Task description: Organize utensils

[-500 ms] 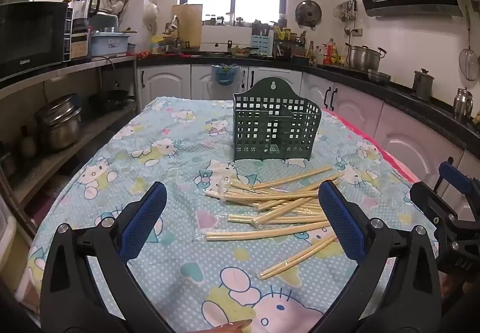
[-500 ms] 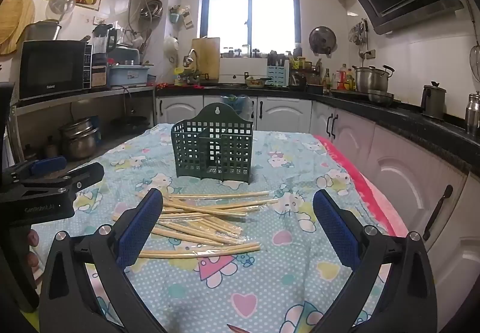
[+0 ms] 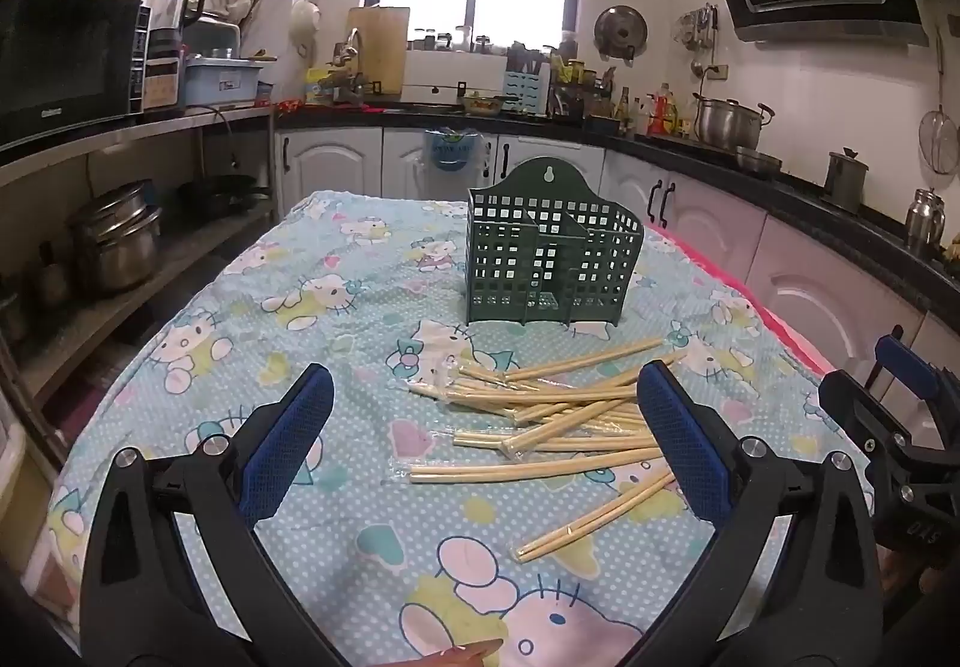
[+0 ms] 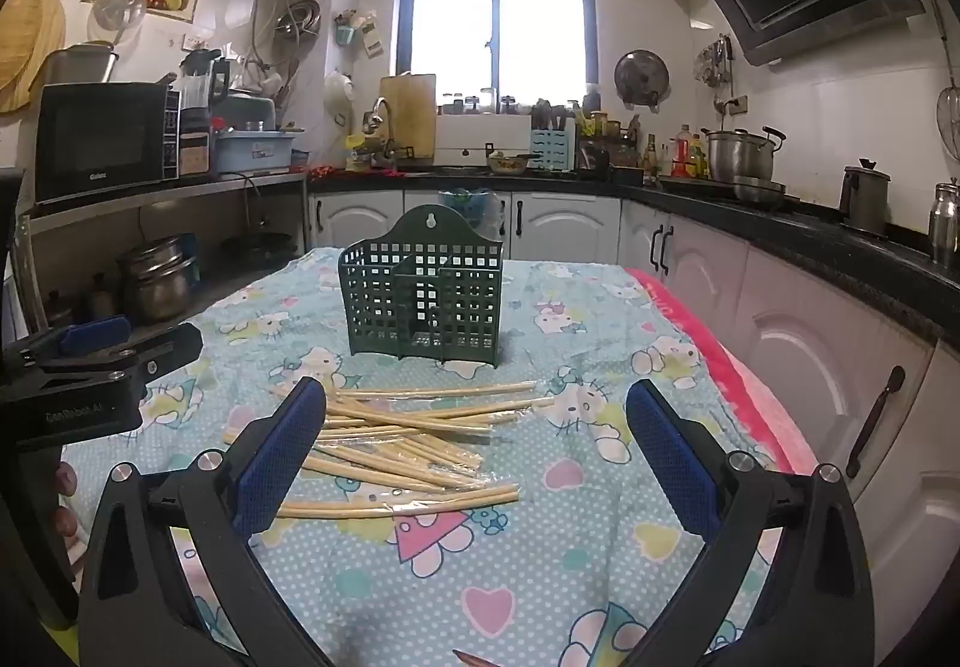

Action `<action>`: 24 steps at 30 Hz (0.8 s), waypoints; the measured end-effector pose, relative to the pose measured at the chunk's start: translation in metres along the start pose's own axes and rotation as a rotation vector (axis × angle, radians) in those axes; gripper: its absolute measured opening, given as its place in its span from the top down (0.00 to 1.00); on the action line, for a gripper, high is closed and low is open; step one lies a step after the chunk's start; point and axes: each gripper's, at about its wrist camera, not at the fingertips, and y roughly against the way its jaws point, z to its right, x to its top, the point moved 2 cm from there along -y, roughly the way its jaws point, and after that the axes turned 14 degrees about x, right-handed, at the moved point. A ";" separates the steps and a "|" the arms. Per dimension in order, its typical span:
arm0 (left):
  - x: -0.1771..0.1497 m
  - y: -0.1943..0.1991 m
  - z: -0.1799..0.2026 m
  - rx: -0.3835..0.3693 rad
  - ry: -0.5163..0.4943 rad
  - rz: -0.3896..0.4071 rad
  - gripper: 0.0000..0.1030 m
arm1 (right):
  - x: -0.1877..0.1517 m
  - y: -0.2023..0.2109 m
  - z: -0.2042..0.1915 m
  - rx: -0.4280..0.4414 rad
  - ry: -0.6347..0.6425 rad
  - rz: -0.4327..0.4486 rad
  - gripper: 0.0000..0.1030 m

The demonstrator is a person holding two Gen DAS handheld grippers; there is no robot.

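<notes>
Hovering spread and empty, the left gripper (image 3: 483,451) and right gripper (image 4: 474,445) face wrapped chopsticks (image 4: 402,445) scattered mid-frame (probably for easy picking) below the green holder (image 4: 423,301).

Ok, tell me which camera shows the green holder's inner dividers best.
The left wrist view: the green holder sits angled, exposing two dividers and the compartment floors. The right wrist view shows the holder nearly front-on, so the front grid screens most of the inside.

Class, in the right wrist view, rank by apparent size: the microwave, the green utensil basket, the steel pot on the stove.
1. green utensil basket
2. microwave, close behind and farther away, so unsure
3. steel pot
</notes>
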 end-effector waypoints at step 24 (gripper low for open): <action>0.001 -0.002 0.001 -0.007 0.011 0.003 0.09 | 0.008 0.009 0.002 -0.001 -0.002 0.011 0.06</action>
